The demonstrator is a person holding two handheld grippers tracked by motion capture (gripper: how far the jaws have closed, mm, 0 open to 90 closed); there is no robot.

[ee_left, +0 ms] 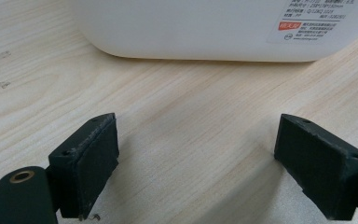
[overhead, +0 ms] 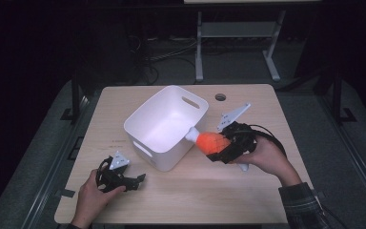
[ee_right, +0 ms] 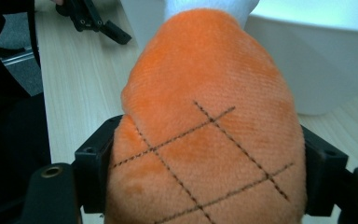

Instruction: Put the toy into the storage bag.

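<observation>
White plastic bin (overhead: 164, 126) sits mid-table, rounded corners, handle slots, nothing inside that I can see. My right gripper (overhead: 220, 147) is pinching a plush orange toy (overhead: 213, 141) with stitched criss-cross lines, its long axis aimed at the bin, white tip at the rim. My left gripper (overhead: 134, 180) rests spread wide on the pale wood table (overhead: 248, 191).
</observation>
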